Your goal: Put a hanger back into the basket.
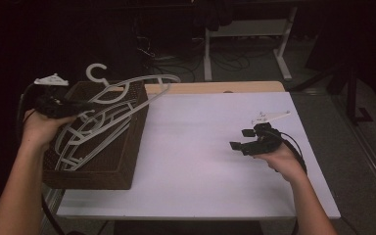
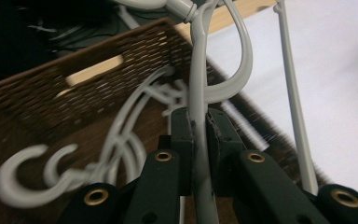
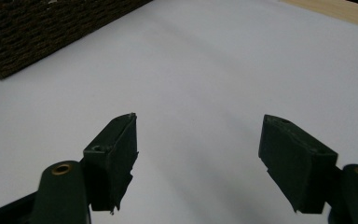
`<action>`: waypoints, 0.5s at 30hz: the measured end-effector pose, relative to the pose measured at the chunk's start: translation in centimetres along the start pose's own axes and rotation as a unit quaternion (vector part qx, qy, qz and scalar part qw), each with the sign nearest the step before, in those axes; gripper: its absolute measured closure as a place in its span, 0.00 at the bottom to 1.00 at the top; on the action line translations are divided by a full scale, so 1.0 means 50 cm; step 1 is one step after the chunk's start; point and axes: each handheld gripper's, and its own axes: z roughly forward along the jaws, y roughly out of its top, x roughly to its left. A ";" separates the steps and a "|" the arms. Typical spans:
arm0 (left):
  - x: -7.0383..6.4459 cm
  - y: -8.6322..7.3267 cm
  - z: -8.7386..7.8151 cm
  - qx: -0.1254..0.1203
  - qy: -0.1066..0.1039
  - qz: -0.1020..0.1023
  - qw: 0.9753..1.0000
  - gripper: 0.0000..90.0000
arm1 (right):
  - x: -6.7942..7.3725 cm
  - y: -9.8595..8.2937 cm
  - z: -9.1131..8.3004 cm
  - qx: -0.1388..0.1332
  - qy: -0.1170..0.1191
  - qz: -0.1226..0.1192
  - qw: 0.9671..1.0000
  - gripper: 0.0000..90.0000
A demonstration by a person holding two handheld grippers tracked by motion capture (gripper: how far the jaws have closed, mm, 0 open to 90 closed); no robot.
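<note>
Thing: a pale grey plastic clothes hanger (image 1: pixel 122 105) was half lifted out of the dark brown woven basket (image 1: pixel 120 161) at the worktop's (image 1: pixel 210 166) left edge.
Left hand-held gripper (image 2: pixel 199 128): jaws were pinched tight on the hanger's thin bar.
Right hand-held gripper (image 3: pixel 198 140): jaws stood wide apart and empty, near the worktop's right edge.
Handling: it looked light, stiff and smooth, likely to swivel or snag on the other grey hangers (image 2: pixel 121 154).
Hold: a grip near the hook's neck seemed best.

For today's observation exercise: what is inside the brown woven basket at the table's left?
Inside the basket lie several pale grey plastic hangers, hooks showing. The left gripper is clamped on one hanger that rises past the rim. The basket's floor beneath the pile is mostly hidden.
</note>
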 end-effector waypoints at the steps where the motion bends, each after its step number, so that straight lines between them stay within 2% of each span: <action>1: 0.011 -0.009 -0.006 0.000 0.005 -0.004 1.000 0.92 | 0.000 0.000 0.000 0.000 -0.001 0.000 1.000 0.30; 3: 0.030 -0.027 -0.017 0.000 0.015 -0.009 1.000 0.92 | -0.001 0.000 0.000 0.001 -0.001 -0.001 1.000 0.30; 4: 0.030 -0.027 -0.017 0.000 0.015 -0.009 1.000 0.92 | -0.001 0.000 0.000 0.001 -0.001 -0.001 1.000 0.30; 8: 0.074 -0.069 -0.032 0.002 0.039 -0.030 0.999 0.92 | -0.001 0.000 0.003 0.005 -0.003 -0.001 1.000 0.30; 9: 0.074 -0.069 -0.032 0.002 0.039 -0.030 0.999 0.92 | 0.000 0.000 0.004 0.006 -0.005 -0.002 1.000 0.30; 15: 0.117 -0.116 -0.045 0.000 0.056 -0.062 0.996 0.92 | -0.001 -0.001 0.004 0.007 -0.006 -0.002 1.000 0.30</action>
